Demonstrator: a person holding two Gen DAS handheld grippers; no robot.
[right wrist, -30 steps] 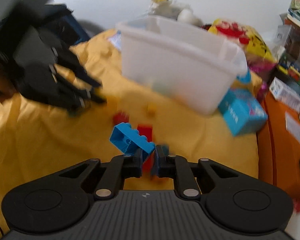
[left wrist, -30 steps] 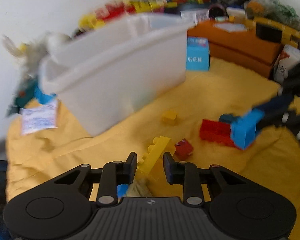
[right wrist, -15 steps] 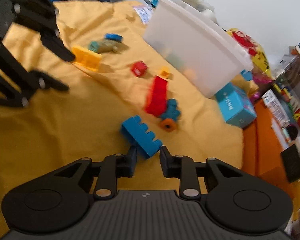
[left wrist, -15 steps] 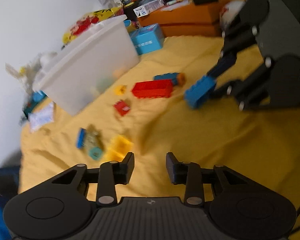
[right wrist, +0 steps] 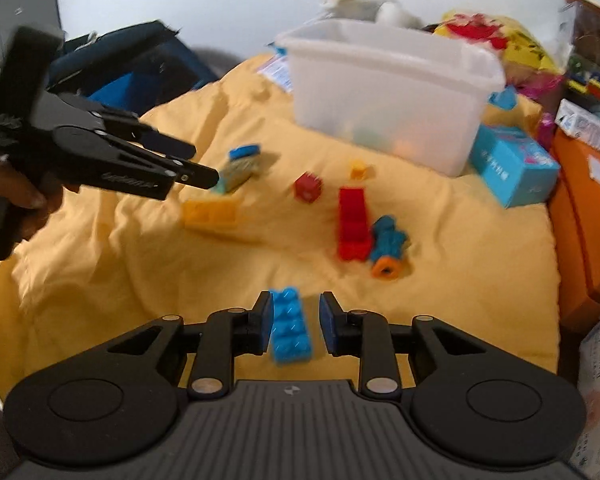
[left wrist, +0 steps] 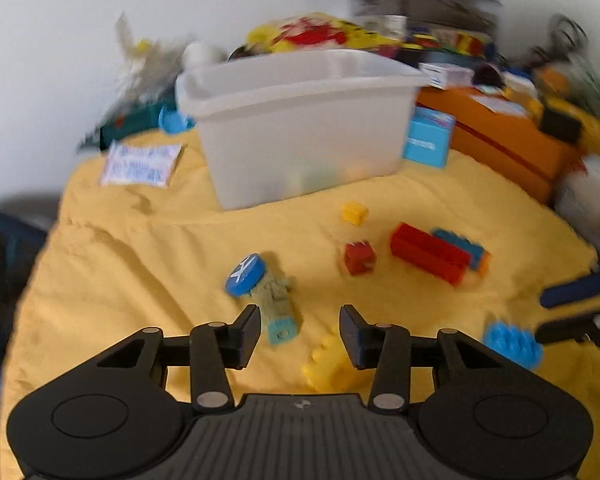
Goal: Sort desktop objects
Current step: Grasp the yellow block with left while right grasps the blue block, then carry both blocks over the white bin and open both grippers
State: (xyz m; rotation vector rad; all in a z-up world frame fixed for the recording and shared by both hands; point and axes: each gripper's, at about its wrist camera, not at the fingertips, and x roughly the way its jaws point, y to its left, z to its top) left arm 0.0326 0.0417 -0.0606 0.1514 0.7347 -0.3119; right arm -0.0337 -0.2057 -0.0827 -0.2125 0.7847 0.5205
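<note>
Both tongs now stand wide and hold nothing: the blue brick (right wrist: 290, 326) that the right tongs (right wrist: 294, 326) gripped a second ago lies loose between its fingers, the yellow brick (left wrist: 330, 364) beneath the left tongs (left wrist: 299, 336), neither yet binned.

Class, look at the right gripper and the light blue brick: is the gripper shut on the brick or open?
Open. The right gripper has a visible gap between the blue brick and its right finger; the brick appears to lie on the yellow cloth.

My L gripper (left wrist: 299, 330) hangs jaws wide over the yellow cloth (left wrist: 140, 264), R gripper (right wrist: 295, 326) low, jaws apart too.
</note>
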